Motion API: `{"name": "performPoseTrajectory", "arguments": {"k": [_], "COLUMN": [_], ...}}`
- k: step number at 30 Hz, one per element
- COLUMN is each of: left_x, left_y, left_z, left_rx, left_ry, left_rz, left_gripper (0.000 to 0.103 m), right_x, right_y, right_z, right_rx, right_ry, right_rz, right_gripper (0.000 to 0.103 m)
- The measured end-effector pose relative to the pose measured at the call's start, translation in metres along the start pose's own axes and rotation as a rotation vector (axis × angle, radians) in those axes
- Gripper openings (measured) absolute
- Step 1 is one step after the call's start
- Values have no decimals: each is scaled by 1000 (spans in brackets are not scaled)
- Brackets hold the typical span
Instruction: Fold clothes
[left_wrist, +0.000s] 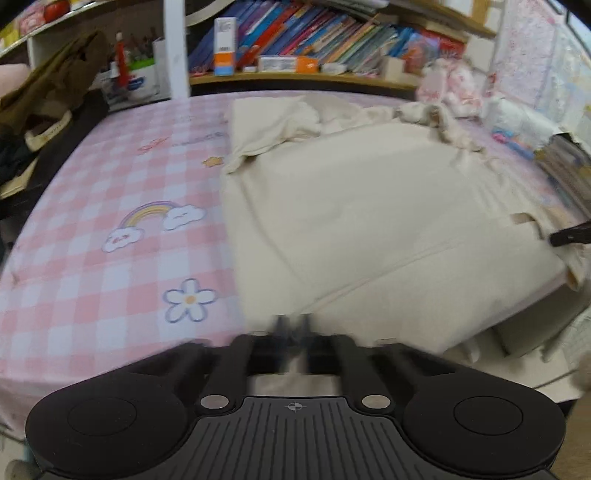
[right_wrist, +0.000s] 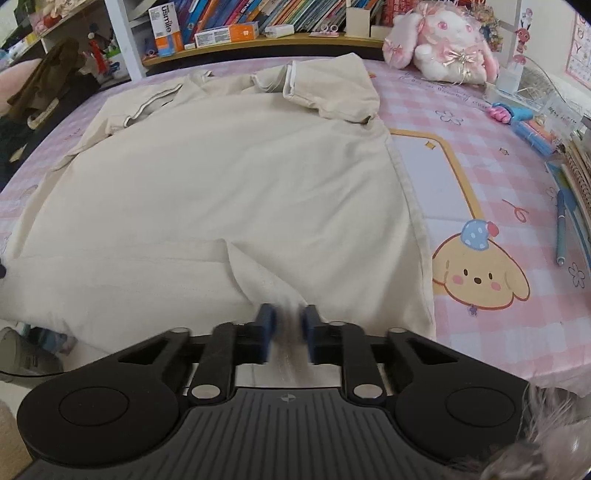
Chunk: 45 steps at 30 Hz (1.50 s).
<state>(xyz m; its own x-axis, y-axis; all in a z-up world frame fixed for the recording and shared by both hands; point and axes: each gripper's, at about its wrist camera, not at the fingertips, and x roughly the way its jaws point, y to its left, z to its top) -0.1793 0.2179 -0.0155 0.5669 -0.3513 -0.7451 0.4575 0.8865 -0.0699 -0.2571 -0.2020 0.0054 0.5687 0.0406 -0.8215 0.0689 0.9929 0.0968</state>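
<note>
A cream shirt (left_wrist: 369, 206) lies spread flat on a pink checked tablecloth (left_wrist: 110, 184), collar and sleeves at the far end. In the left wrist view my left gripper (left_wrist: 291, 325) is blurred, with its fingers together at the shirt's near left hem corner, apparently pinching the cloth. In the right wrist view the same shirt (right_wrist: 221, 184) fills the middle. My right gripper (right_wrist: 288, 321) has its blue pads closed on a bunched ridge of the near hem. A dark tip at the right edge of the left wrist view is probably the right gripper (left_wrist: 569, 236).
A plush rabbit (right_wrist: 443, 48) sits at the far right of the tablecloth (right_wrist: 480, 184). A pen (right_wrist: 561, 229), notebooks and small toys lie along the right side. A bookshelf (left_wrist: 314, 33) runs behind, and an olive garment (left_wrist: 55, 81) hangs at far left.
</note>
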Motion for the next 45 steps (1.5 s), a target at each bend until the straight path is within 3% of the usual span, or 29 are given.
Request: {"name": "performPoseTrajectory", "arguments": {"k": [3, 5, 7, 10, 13, 14, 17, 27, 37, 45], "left_x": [-29, -51, -64, -64, -52, -51, -53, -46, -17, 20], "left_y": [-5, -5, -6, -8, -6, -4, 2, 2, -33, -60], "left_z": [1, 1, -3, -20, -40, -44, -41, 1, 23, 62], "left_rx": [-6, -13, 6, 41, 40, 36, -5, -59, -11, -57], "left_ry": [-92, -143, -140, -46, 69, 81, 52, -77, -53, -24], "left_rz": [-7, -52, -100, -151, -127, -110, -71, -12, -16, 33], "left_gripper": [0, 0, 0, 0, 9, 9, 12, 60, 72, 78], "right_x": [-10, -27, -39, -48, -39, -35, -28, -38, -28, -12], "right_y": [5, 7, 6, 3, 0, -1, -2, 29, 40, 9], "right_z": [2, 2, 1, -9, -30, -36, -48, -27, 11, 38], "right_rx": [-32, -76, -108, -126, -110, -95, -68, -122, -184, -226], "right_ry": [10, 13, 42, 136, 256, 288, 322, 224, 128, 109], "right_rz": [0, 32, 70, 116, 115, 104, 25, 41, 71, 94], "right_gripper": [7, 7, 7, 7, 9, 13, 41, 44, 56, 61]}}
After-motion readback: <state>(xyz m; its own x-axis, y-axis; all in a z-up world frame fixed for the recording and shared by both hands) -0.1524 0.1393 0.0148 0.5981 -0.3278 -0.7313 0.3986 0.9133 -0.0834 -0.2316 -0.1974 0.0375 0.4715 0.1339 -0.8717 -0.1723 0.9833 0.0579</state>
